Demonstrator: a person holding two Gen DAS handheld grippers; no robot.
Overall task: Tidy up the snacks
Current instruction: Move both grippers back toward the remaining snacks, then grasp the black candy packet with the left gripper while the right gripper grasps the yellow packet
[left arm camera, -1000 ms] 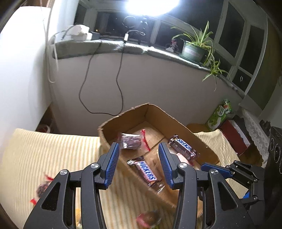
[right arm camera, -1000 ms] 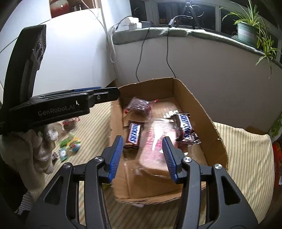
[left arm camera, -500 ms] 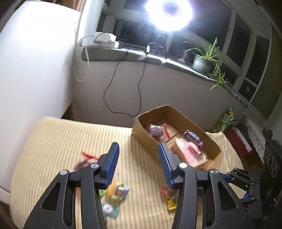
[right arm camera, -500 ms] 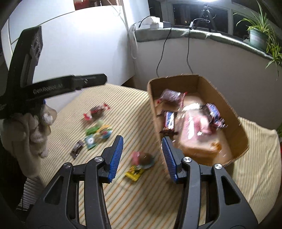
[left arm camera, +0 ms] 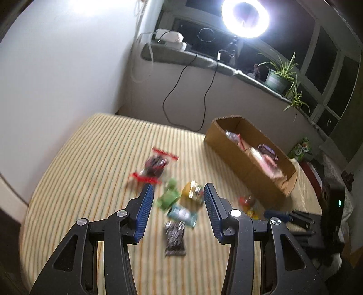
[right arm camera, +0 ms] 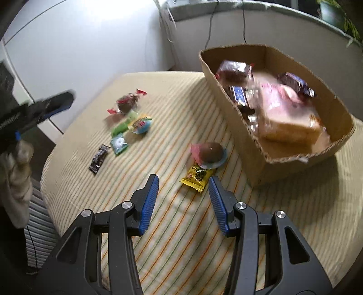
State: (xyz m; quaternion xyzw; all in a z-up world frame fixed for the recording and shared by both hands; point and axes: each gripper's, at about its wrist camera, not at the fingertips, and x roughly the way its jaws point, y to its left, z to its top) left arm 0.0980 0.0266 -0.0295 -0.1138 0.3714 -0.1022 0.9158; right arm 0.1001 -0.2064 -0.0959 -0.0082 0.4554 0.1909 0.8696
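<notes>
A cardboard box [right arm camera: 226,90] on the striped cloth holds a bread pack [right arm camera: 285,113] and chocolate bars [right arm camera: 240,95]; the box also shows in the left wrist view [left arm camera: 229,145]. Loose snacks lie on the cloth: a red-ended bag [left arm camera: 156,165], green packet [left arm camera: 169,198], yellow pack [left arm camera: 192,191], teal packet [left arm camera: 182,214] and dark packet [left arm camera: 174,238]. My left gripper [left arm camera: 177,212] is open above them. My right gripper [right arm camera: 182,203] is open, just short of a yellow packet [right arm camera: 197,177] and a brown round snack [right arm camera: 211,152].
The striped cloth [right arm camera: 181,227] covers the table, with a white wall at left and back. A windowsill with cables, a ring light [left arm camera: 246,17] and a potted plant [left arm camera: 279,77] runs behind. The left gripper's body shows at the left of the right wrist view [right arm camera: 40,109].
Both grippers have pulled back and away from the box, towards the loose snacks on the cloth. Both stayed open and empty.
</notes>
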